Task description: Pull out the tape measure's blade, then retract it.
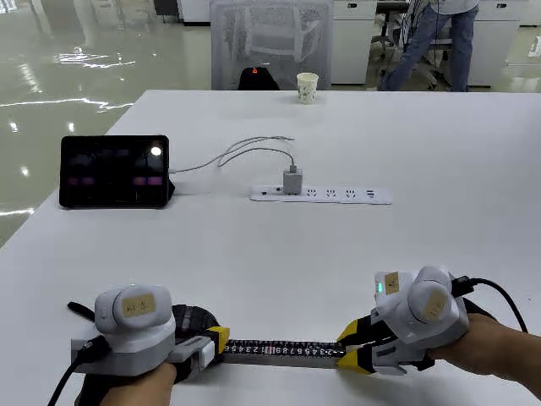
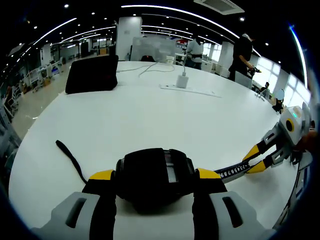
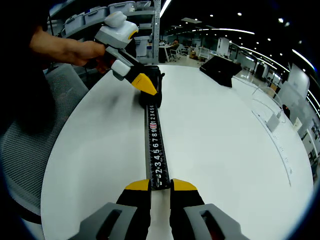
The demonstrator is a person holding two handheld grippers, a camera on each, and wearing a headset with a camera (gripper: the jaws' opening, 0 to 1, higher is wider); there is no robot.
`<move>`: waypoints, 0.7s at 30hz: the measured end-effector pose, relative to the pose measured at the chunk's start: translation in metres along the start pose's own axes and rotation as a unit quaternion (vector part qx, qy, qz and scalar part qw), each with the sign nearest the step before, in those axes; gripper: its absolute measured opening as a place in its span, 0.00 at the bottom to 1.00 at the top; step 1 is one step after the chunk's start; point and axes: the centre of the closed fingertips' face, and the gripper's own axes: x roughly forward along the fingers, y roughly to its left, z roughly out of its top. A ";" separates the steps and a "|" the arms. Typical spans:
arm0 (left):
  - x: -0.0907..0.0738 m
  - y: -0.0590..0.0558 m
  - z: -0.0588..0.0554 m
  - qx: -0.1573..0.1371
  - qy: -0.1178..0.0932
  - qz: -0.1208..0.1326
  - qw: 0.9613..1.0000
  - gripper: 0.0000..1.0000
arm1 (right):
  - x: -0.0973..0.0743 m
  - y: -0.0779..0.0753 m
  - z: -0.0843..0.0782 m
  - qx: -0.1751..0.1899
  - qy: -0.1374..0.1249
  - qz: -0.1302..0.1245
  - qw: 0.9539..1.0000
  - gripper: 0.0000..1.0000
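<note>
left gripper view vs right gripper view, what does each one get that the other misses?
Left gripper view: the black strap lying on the table, and the right gripper closed on the blade. Right gripper view: the left gripper, the hand holding it, a mesh chair. Shared: the tape measure case, blade, tablet, table.

Gripper views opposed along blade (image 3: 156,150)
</note>
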 end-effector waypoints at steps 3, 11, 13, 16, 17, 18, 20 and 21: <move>0.000 0.000 0.000 0.000 0.000 0.000 1.000 0.56 | 0.001 0.000 0.001 0.000 -0.001 0.001 1.000 0.10; 0.000 0.000 0.000 -0.001 0.001 -0.001 1.000 0.56 | 0.004 0.001 0.005 0.002 -0.003 0.002 1.000 0.10; 0.000 0.000 0.000 -0.001 0.001 -0.001 1.000 0.56 | 0.006 0.000 0.005 0.003 -0.003 0.002 1.000 0.10; 0.000 0.000 0.000 -0.002 0.001 -0.001 1.000 0.56 | 0.007 0.001 0.007 0.003 -0.004 0.003 1.000 0.10; 0.000 0.000 0.000 -0.002 0.001 -0.001 1.000 0.56 | 0.008 0.001 0.008 0.003 -0.005 0.003 1.000 0.10; 0.000 0.000 0.000 -0.002 0.001 -0.001 1.000 0.56 | 0.009 0.001 0.009 0.003 -0.005 0.003 1.000 0.10; 0.000 0.000 0.000 -0.002 0.001 -0.002 1.000 0.56 | 0.010 0.001 0.011 0.003 -0.007 0.004 1.000 0.10; 0.000 0.000 0.000 -0.002 0.001 -0.002 1.000 0.56 | 0.011 0.001 0.011 0.003 -0.007 0.004 1.000 0.10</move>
